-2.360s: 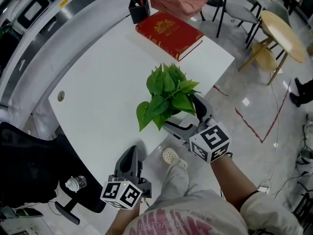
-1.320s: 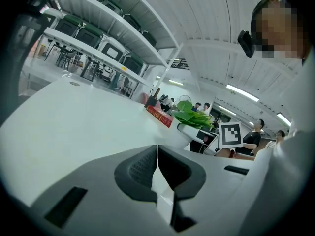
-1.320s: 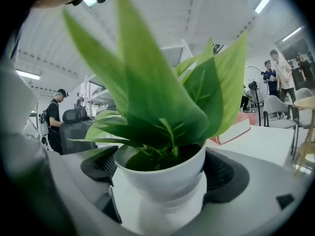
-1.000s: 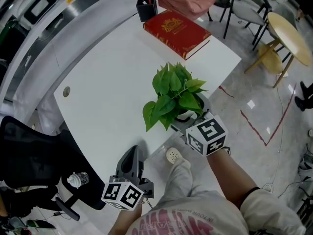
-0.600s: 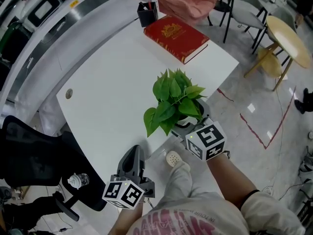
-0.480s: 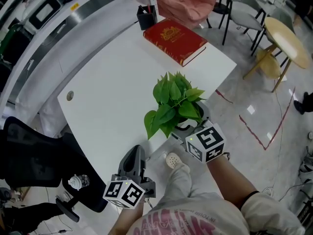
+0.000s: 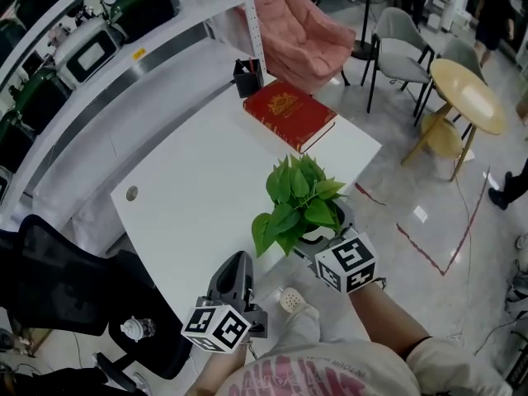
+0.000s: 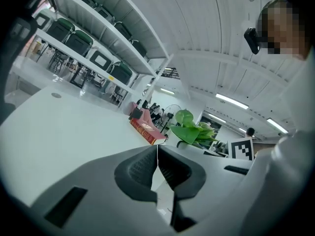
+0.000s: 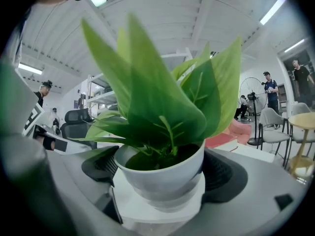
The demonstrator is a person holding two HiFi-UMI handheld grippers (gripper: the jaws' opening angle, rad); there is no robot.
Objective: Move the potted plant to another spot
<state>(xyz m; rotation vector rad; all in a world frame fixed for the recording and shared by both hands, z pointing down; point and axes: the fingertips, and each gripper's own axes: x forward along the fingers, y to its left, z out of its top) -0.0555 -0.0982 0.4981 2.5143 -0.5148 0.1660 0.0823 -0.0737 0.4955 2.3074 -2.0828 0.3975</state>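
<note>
The right gripper stayed clenched on the potted plant, carried only slightly along the table edge; the left gripper hung closed, empty; relocation seemingly just started.

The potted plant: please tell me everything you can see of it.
The potted plant has broad, glossy green leaves in dark soil, in a round white pot that looks smooth. It stands upright, clamped at both sides between the jaws of the right gripper, at the near edge of the white table.
</note>
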